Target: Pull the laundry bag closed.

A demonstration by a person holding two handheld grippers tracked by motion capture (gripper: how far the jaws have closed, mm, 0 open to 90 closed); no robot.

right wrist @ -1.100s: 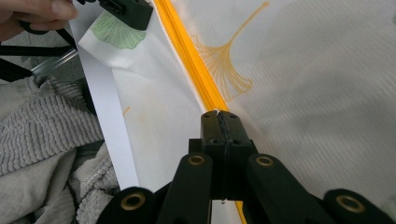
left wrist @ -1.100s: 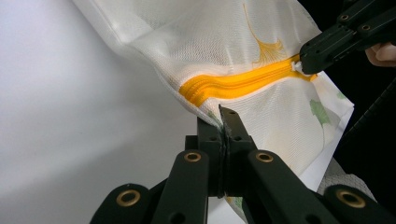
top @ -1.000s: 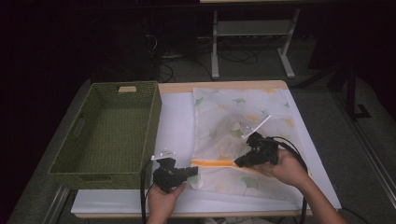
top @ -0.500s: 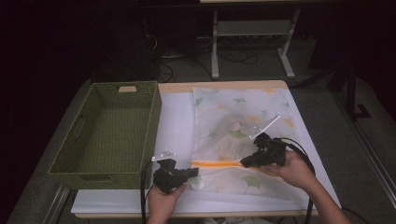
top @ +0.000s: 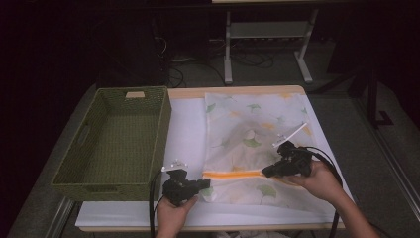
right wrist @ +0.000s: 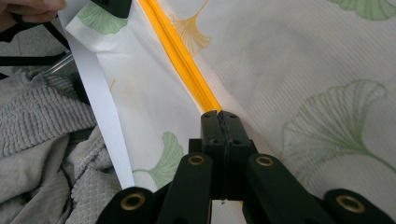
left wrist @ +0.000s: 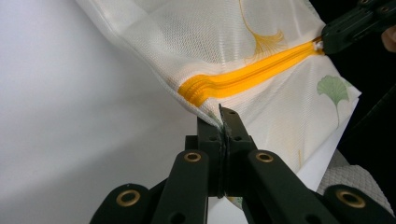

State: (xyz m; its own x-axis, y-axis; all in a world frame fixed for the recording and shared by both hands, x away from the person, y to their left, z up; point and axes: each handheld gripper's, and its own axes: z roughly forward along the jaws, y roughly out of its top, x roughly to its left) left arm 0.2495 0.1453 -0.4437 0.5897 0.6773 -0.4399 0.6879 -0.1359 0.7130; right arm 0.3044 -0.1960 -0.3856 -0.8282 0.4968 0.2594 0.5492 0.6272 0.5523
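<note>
Item: white mesh laundry bag with ginkgo-leaf print (top: pixel 252 134), orange zipper (left wrist: pixel 247 79). Judged light, limp, snag-prone. Left gripper (left wrist: pixel 223 122) clenched its corner; right gripper (right wrist: pixel 219 116) clenched the zipper's pull end.

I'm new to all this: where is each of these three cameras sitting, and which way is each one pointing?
High view: above the person's side, looking forward and down on the table, the green basket and the mesh laundry bag; both hands show.
Left gripper view: on the left gripper, looking along shut jaws pinching the bag's corner.
Right gripper view: on the right gripper, looking along shut jaws at the zipper's end.
Shared: the orange zipper appears in all three; each gripper view also catches the other gripper.
</note>
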